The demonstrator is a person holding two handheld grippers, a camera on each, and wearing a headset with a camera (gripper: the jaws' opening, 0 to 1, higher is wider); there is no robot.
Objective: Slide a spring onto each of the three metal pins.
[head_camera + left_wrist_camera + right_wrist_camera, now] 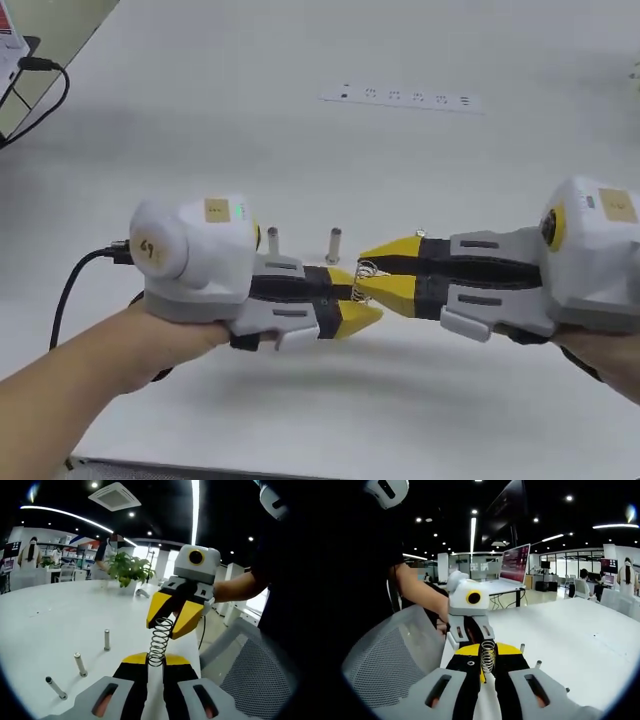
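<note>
White table (200,130) with three upright metal pins (80,664), power strip (405,98)

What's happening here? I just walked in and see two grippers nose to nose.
A person holds a gripper in each hand, tips meeting above the white table. One spring runs between them: one end sits in the left gripper, the other in the right gripper. The three metal pins stand upright on the table, all bare, so no spring is on a pin yet.
</note>
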